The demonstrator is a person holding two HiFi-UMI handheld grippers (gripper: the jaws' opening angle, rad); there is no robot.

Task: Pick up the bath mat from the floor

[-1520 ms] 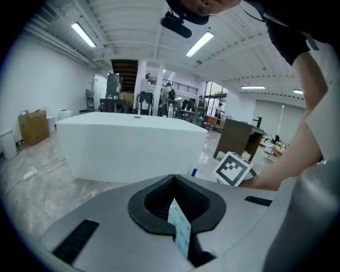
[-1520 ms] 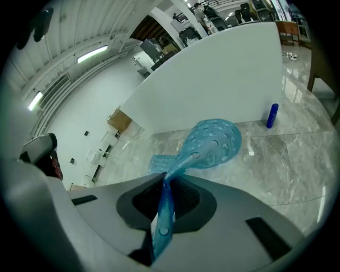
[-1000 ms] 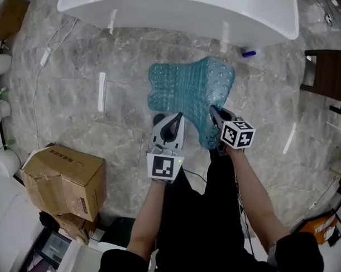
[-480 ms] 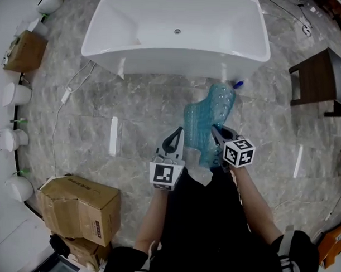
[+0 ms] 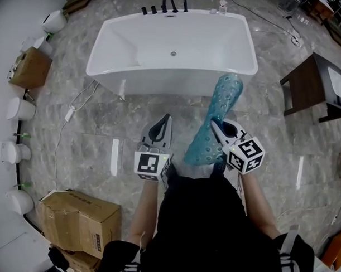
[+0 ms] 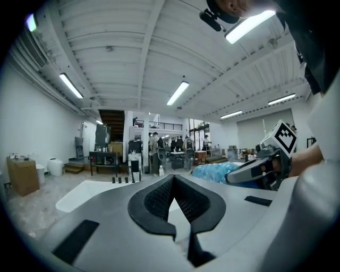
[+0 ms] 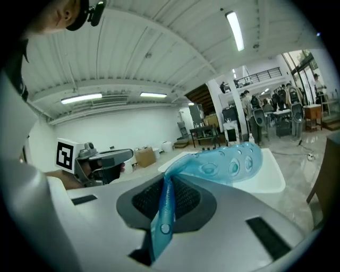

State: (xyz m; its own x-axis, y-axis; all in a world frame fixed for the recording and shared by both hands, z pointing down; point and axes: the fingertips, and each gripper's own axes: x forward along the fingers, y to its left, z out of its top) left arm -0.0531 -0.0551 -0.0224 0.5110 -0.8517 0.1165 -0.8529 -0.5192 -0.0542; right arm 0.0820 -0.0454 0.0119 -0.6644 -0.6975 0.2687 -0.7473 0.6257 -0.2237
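Right claw (image 7: 166, 185): clamped on the mat (image 7: 226, 161). We see the blue sheet pinched edge-on between the pads, with a short tail below them.
Right claw from above (image 5: 219, 127): held at the person's right, in front of the body, pointing toward the tub.
Mat (image 5: 223, 98): clear blue with round bumps, off the floor. It stretches from the right claw out ahead, and from above its far end overlaps the tub's near rim by the right corner. We cannot tell whether it touches the tub.
Left claw (image 6: 173, 181): the pad tips seem to meet, with nothing between them; only a narrow wedge of gap shows behind the tips.
Left claw from above (image 5: 162, 122): beside the right claw, apart from the mat, also pointing at the tub.
Tub (image 5: 161, 81): white and freestanding, straight ahead, with dark taps on its far rim.
Floor (image 5: 93, 119): grey marble-look tiles; a white cable trails from the tub's left corner.
Box (image 5: 81, 216): brown cardboard, on the floor at the person's left.
Table (image 5: 306, 81): dark, at the tub's right.
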